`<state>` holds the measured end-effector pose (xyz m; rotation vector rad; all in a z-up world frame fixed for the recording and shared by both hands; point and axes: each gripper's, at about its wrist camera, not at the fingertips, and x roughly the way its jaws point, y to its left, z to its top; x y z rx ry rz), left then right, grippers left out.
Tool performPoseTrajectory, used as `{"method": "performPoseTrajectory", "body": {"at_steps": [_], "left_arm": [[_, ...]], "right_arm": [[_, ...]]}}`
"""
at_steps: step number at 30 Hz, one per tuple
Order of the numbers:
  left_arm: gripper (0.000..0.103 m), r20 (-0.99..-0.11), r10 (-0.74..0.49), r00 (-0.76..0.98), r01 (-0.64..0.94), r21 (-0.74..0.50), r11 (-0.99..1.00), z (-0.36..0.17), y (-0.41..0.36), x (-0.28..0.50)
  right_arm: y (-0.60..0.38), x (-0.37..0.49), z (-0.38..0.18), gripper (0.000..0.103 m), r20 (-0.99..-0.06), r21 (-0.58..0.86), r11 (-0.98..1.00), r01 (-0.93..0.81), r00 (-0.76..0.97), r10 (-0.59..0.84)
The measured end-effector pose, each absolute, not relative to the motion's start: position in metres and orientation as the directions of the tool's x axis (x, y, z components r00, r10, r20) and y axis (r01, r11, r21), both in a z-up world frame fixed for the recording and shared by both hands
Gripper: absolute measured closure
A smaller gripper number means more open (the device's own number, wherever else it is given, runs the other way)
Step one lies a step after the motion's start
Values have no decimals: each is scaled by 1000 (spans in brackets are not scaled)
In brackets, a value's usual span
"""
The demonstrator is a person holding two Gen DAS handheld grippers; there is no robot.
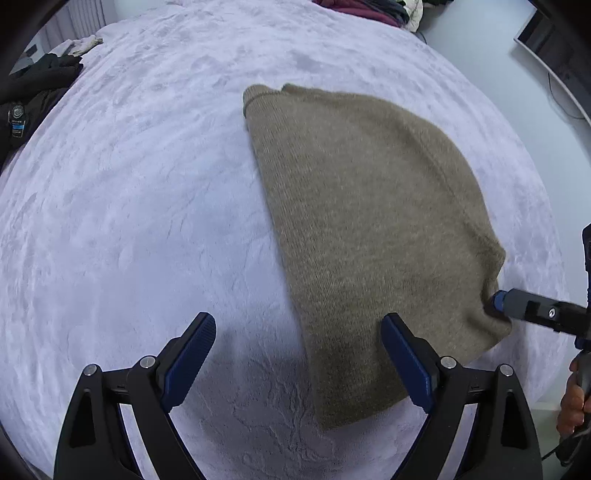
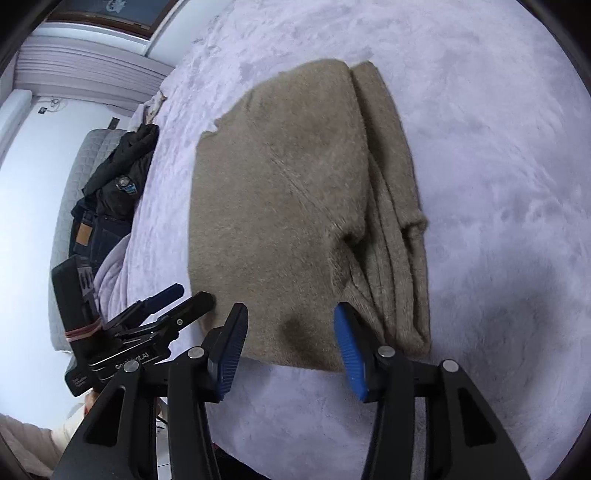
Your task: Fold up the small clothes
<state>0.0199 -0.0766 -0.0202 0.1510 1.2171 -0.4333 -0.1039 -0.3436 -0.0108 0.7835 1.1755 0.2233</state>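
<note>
A tan knit sweater (image 1: 369, 221) lies folded on the pale lilac plush blanket (image 1: 129, 203). My left gripper (image 1: 298, 345) is open, hovering over the sweater's near left edge; its right finger is above the fabric. My right gripper (image 2: 291, 332) is open over the near edge of the sweater (image 2: 280, 206), with folded sleeve layers bunched to the right. In the left wrist view the right gripper (image 1: 496, 301) touches the sweater's right corner. The left gripper (image 2: 192, 295) shows at the left of the right wrist view.
Dark clothes (image 1: 33, 88) and a pale cloth (image 1: 79, 44) lie at the blanket's far left edge. More clothes (image 1: 369, 9) are piled at the far end. Dark jacket and jeans (image 2: 110, 192) lie on a grey quilted surface beside the bed.
</note>
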Motion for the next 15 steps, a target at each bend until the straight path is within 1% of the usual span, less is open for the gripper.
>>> {"method": "performPoseTrajectory", "body": {"at_steps": [3,5,7,9,11,12,13,14,15], "left_arm": [[11,-920,-241,308,388,-110,915,-11,-75,32],[11,-921,-230,314,374,-102,922,-10,-78,43],[11,-924,-224,311,361,-103,927,-13,-81,53],[11,-925,-224,306,347,-111,931,-16,-86,59],[11,-927,-220,305,338,-110,935,-19,-89,61],[11,-928,-216,303,335,-108,936,-22,-90,61],[11,-931,-210,300,330,-105,938,-24,-92,61],[11,-932,-207,297,327,-104,939,-25,-93,62],[11,-933,-204,295,324,-103,940,-27,-93,62]], "right_arm": [[-366,-85,9,51,-712,661,723,200,471,521],[-385,-62,10,51,-715,657,721,219,486,503],[-399,-36,2,51,-727,646,726,236,481,490],[-408,-13,-11,51,-761,609,750,258,456,462],[-414,2,-25,51,-749,631,731,259,449,487],[-416,8,-31,51,-715,673,696,250,460,527],[-418,12,-34,60,-685,708,663,243,464,561],[-415,16,-36,87,-658,737,633,236,465,593],[-413,19,-34,88,-645,749,625,220,458,612]]}}
